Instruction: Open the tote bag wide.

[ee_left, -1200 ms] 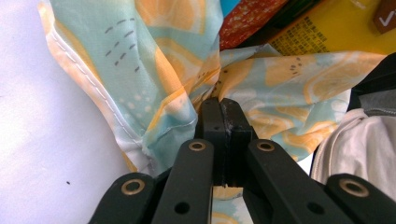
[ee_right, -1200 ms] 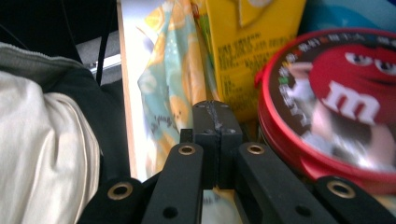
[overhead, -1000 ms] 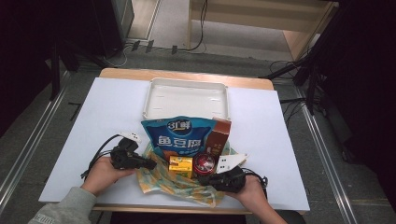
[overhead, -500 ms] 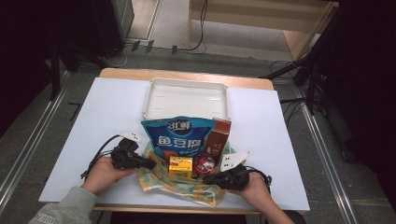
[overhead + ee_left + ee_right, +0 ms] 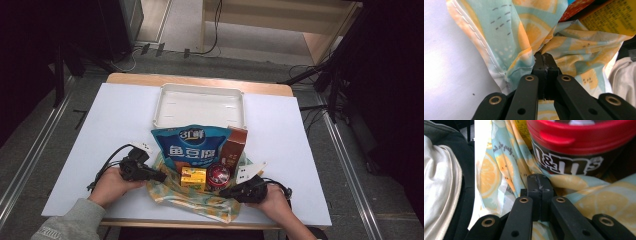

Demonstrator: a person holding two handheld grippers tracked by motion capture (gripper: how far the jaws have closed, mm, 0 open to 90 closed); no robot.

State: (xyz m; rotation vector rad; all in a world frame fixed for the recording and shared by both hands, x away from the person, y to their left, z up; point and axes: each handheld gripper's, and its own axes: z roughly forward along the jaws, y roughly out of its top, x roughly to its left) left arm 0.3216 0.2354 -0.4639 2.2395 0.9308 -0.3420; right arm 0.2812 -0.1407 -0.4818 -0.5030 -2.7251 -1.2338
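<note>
A lemon-print cloth (image 5: 200,202) lies at the table's front with goods standing on it. These are a blue snack bag (image 5: 195,145), a brown box (image 5: 234,150), a yellow box (image 5: 193,176) and a red-lidded candy tub (image 5: 218,174). My left gripper (image 5: 161,177) is at the cloth's left edge. In the left gripper view its jaws (image 5: 543,57) are shut on a bunched fold of the cloth (image 5: 524,30). My right gripper (image 5: 223,192) is at the cloth's right front. Its jaws (image 5: 539,178) are shut on the cloth (image 5: 491,172) just below the tub (image 5: 579,150).
An empty white tray (image 5: 200,90) stands behind the blue bag, near the table's far edge. The table (image 5: 115,120) has a white top with bare room on both sides. A person's hands come in over the front edge, and cables trail from both grippers.
The right hand has shifted very slightly beside the cloth. The left hand, the cloth and the goods on it look unchanged.
</note>
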